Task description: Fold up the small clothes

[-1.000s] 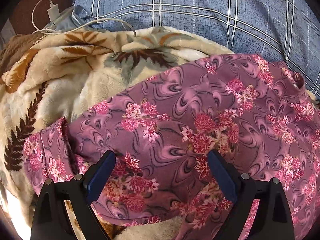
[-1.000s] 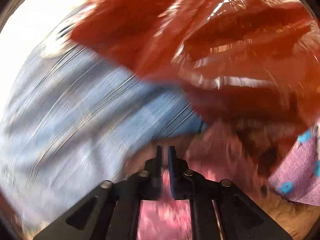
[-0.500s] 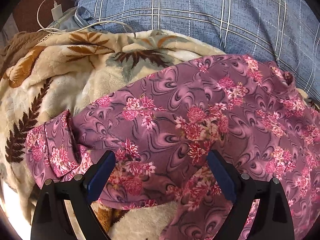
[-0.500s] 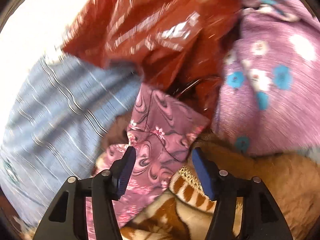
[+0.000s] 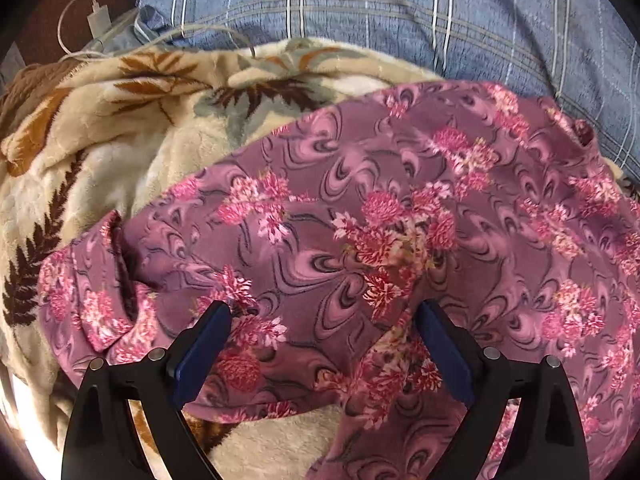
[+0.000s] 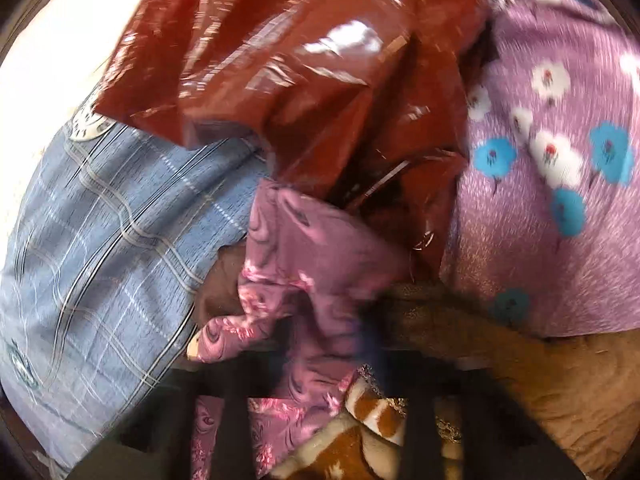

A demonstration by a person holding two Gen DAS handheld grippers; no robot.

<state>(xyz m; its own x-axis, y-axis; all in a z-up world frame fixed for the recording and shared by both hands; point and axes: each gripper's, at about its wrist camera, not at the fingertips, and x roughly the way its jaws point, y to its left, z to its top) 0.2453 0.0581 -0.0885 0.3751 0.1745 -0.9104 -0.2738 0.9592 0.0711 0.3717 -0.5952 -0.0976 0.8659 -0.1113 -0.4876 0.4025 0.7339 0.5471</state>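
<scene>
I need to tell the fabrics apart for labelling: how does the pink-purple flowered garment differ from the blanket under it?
The garment is thin and smooth, mauve with dark swirls and pink flowers; the blanket is thick and fluffy, cream with brown leaf and fern prints. The garment lies spread on top, wrinkled near its edge; the blanket lies bunched beneath it. Both are printed with plant motifs.

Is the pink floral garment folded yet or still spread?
Mostly spread. In the left wrist view the garment lies open across the blanket, only its left edge flipped over. The left gripper hangs open above it.
</scene>
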